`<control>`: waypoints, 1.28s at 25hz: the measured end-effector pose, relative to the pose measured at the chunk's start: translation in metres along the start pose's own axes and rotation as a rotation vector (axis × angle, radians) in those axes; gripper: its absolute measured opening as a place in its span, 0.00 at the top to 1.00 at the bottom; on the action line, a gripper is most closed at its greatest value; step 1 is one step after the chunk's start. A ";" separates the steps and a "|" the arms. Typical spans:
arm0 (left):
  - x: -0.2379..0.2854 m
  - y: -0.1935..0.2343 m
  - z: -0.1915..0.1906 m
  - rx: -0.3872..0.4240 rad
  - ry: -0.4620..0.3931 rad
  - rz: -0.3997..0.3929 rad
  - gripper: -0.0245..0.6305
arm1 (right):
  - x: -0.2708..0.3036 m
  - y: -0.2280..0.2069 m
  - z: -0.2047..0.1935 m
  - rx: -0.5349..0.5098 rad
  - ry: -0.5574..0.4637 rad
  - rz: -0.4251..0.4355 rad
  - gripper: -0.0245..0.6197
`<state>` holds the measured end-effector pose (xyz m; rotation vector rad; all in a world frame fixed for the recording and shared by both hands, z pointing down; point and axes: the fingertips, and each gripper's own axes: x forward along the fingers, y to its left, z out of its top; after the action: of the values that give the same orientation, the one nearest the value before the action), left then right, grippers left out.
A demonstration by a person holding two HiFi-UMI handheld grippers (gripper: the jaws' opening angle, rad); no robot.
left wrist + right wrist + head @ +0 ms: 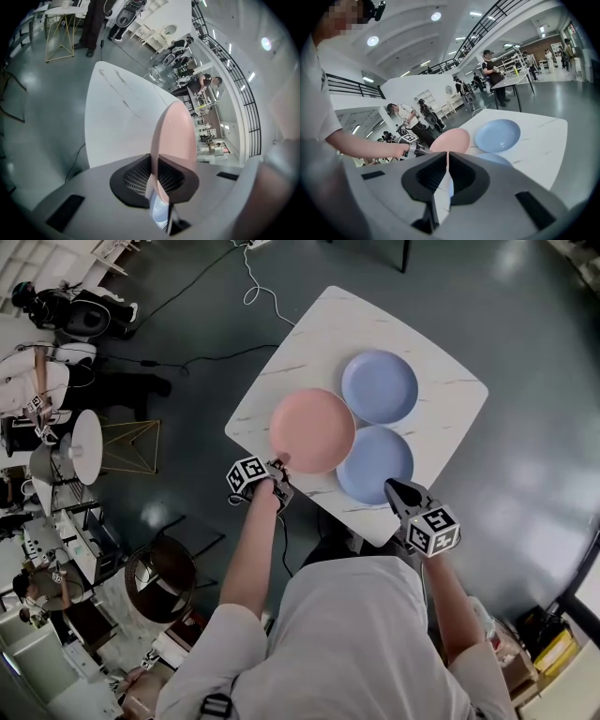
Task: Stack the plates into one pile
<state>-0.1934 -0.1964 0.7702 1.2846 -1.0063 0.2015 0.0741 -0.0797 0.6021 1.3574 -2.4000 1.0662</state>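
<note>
On the white marble table (441,357) are three plates. My left gripper (278,465) (157,161) is shut on the near rim of the pink plate (312,430) (176,136). That plate is raised and tilted, and its edge overlaps both blue plates in the head view. One blue plate (380,386) (498,135) lies flat at the far side. The other blue plate (375,465) (492,159) lies near the front edge. My right gripper (394,487) (446,157) hovers at this plate's near right rim, shut, with nothing clamped between its jaws.
The table is small, with its front corner just before my body. Cables (248,287) run over the dark floor beyond it. A round stool (155,577) and a white round stand (84,446) sit to the left. Several people (490,70) stand at work tables farther off.
</note>
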 end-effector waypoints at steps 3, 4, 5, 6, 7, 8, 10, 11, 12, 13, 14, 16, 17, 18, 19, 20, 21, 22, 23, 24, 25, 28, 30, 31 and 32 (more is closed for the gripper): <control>-0.003 -0.006 -0.015 0.036 0.025 -0.006 0.92 | -0.010 0.003 -0.007 0.001 -0.009 -0.016 0.91; -0.005 -0.009 -0.021 0.046 0.035 -0.007 0.92 | -0.013 0.004 -0.010 0.002 -0.012 -0.022 0.91; -0.006 -0.012 -0.027 0.057 0.045 -0.010 0.92 | -0.017 0.005 -0.013 0.004 -0.016 -0.028 0.91; -0.006 -0.015 -0.033 0.069 0.054 -0.015 0.92 | -0.021 0.005 -0.015 0.006 -0.020 -0.035 0.91; -0.006 -0.017 -0.039 0.081 0.063 -0.019 0.92 | -0.026 0.006 -0.017 0.008 -0.024 -0.042 0.91; -0.007 -0.019 -0.044 0.093 0.072 -0.023 0.92 | -0.030 0.007 -0.020 0.011 -0.029 -0.049 0.91; -0.007 -0.023 -0.055 0.109 0.088 -0.029 0.92 | -0.037 0.009 -0.024 0.015 -0.036 -0.062 0.91; -0.006 -0.025 -0.060 0.115 0.096 -0.031 0.92 | -0.041 0.009 -0.026 0.018 -0.039 -0.067 0.91; -0.006 -0.027 -0.064 0.123 0.103 -0.031 0.92 | -0.043 0.009 -0.028 0.019 -0.042 -0.071 0.91; -0.005 -0.029 -0.069 0.133 0.110 -0.031 0.92 | -0.046 0.010 -0.031 0.020 -0.044 -0.074 0.91; -0.004 -0.030 -0.073 0.145 0.116 -0.030 0.92 | -0.049 0.010 -0.033 0.020 -0.045 -0.077 0.91; -0.001 -0.033 -0.082 0.171 0.129 -0.024 0.92 | -0.054 0.009 -0.038 0.019 -0.048 -0.083 0.91; 0.001 -0.035 -0.087 0.183 0.137 -0.022 0.92 | -0.058 0.009 -0.039 0.018 -0.050 -0.087 0.91; 0.003 -0.036 -0.092 0.193 0.145 -0.020 0.92 | -0.061 0.008 -0.040 0.019 -0.053 -0.091 0.91; 0.004 -0.037 -0.096 0.202 0.153 -0.018 0.91 | -0.064 0.007 -0.041 0.020 -0.057 -0.096 0.91; 0.007 -0.039 -0.100 0.210 0.159 -0.017 0.91 | -0.067 0.006 -0.042 0.022 -0.060 -0.100 0.91; 0.008 -0.041 -0.103 0.219 0.164 -0.016 0.91 | -0.070 0.004 -0.043 0.024 -0.064 -0.103 0.91; 0.010 -0.043 -0.107 0.228 0.169 -0.015 0.91 | -0.074 0.003 -0.044 0.025 -0.067 -0.107 0.91; 0.011 -0.045 -0.110 0.236 0.173 -0.013 0.91 | -0.077 0.001 -0.045 0.026 -0.070 -0.111 0.91; 0.013 -0.047 -0.114 0.241 0.178 -0.011 0.91 | -0.080 -0.001 -0.046 0.028 -0.072 -0.116 0.91; 0.014 -0.049 -0.118 0.247 0.183 -0.008 0.91 | -0.083 -0.002 -0.047 0.030 -0.073 -0.121 0.91; 0.019 -0.049 -0.126 0.276 0.197 0.010 0.91 | -0.090 -0.005 -0.052 0.040 -0.080 -0.133 0.91; 0.023 -0.049 -0.133 0.294 0.211 0.027 0.91 | -0.095 -0.007 -0.054 0.045 -0.084 -0.140 0.91; 0.025 -0.049 -0.136 0.300 0.219 0.033 0.91 | -0.098 -0.008 -0.055 0.048 -0.085 -0.144 0.91; 0.027 -0.049 -0.140 0.305 0.226 0.038 0.91 | -0.100 -0.010 -0.056 0.052 -0.087 -0.148 0.91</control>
<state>-0.0757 -0.1030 0.7631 1.4802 -0.8268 0.5339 0.1287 0.0218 0.6003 1.6025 -2.3024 1.0574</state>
